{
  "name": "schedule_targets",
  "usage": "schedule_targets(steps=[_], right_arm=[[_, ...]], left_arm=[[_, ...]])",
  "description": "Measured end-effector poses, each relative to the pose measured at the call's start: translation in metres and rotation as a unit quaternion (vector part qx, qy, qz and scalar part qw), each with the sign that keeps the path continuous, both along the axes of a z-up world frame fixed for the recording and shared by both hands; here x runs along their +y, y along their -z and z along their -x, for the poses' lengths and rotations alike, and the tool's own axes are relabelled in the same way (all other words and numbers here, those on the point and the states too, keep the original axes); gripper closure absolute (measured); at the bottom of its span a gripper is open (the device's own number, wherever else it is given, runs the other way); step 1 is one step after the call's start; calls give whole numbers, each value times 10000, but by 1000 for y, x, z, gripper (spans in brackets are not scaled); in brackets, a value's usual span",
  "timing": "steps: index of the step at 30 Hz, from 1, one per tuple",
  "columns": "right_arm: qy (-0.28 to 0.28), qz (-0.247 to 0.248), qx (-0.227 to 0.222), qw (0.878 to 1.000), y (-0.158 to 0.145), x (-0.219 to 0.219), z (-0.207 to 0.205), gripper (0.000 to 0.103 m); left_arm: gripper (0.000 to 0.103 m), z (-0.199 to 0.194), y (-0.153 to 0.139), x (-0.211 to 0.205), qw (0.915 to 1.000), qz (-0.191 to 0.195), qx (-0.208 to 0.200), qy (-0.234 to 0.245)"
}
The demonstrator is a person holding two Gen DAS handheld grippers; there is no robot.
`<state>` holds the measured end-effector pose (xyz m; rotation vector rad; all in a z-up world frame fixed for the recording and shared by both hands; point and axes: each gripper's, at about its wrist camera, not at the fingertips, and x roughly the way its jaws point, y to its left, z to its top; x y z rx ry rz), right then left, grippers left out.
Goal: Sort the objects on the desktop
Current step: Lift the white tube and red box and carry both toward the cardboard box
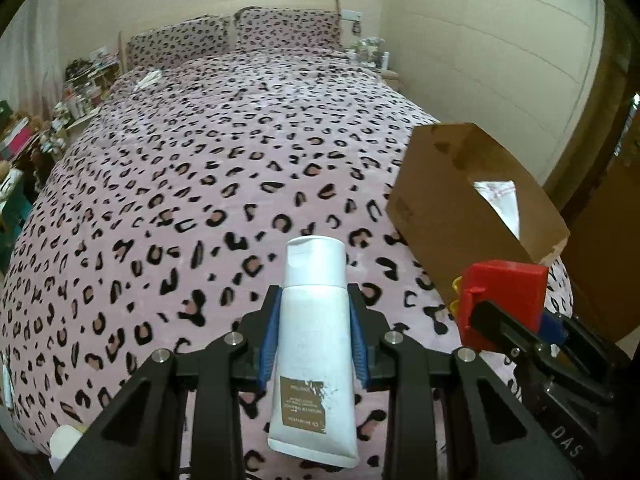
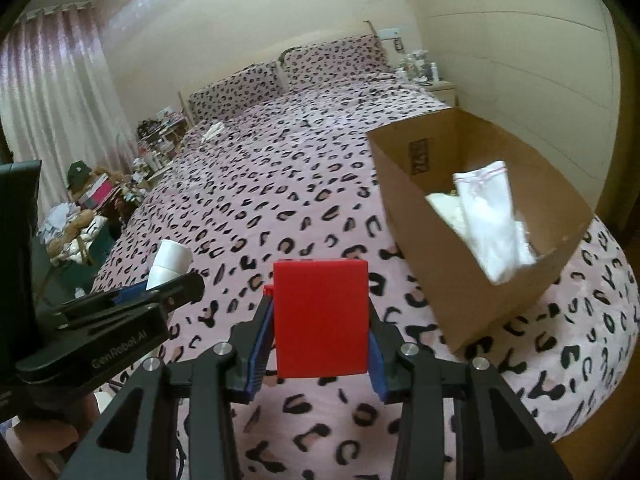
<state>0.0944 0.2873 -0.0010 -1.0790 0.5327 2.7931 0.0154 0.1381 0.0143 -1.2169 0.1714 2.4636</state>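
Observation:
My left gripper (image 1: 314, 300) is shut on a white tube (image 1: 312, 344) with a brown label, its cap pointing forward over the bed. The right wrist view shows this gripper (image 2: 176, 286) at the left edge, with the tube's cap (image 2: 170, 264) sticking out. My right gripper (image 2: 320, 312) is shut on a red plastic block (image 2: 320, 316). In the left wrist view that block (image 1: 504, 296) hangs just before the near corner of an open cardboard box (image 1: 452, 208). The box (image 2: 424, 256) sits on the bed to the right and holds white plastic bags (image 2: 488, 216).
A pink leopard-print blanket (image 1: 200, 180) covers the whole bed, with two matching pillows (image 2: 288, 72) at the head. A cluttered shelf and boxes (image 2: 100, 192) line the left side beside a curtain (image 2: 52, 92). A nightstand (image 2: 436, 84) with bottles stands at the far right by the wall.

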Motion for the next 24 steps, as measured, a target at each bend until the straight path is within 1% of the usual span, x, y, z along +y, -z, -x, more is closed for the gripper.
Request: schedule_targets(steps=[9,15,20,24], right_arm=[[424,-129,-19,9990,-6,25,-20,62],[674,-203,-11,9975,-12,38,-23,62],[816,-249,-10,9964,-17,44,-23,62],[902,-275,-19,9955,-18,50,-20,62]], left_arm=[[71,-2,-2,33,9984,-44,-19,556],[71,0,-2,59,9941,-112,-116,1071],[71,4,-3,77,9910,-130,-120,1330],[71,8,-4,86,9894,-112,-114,1440]])
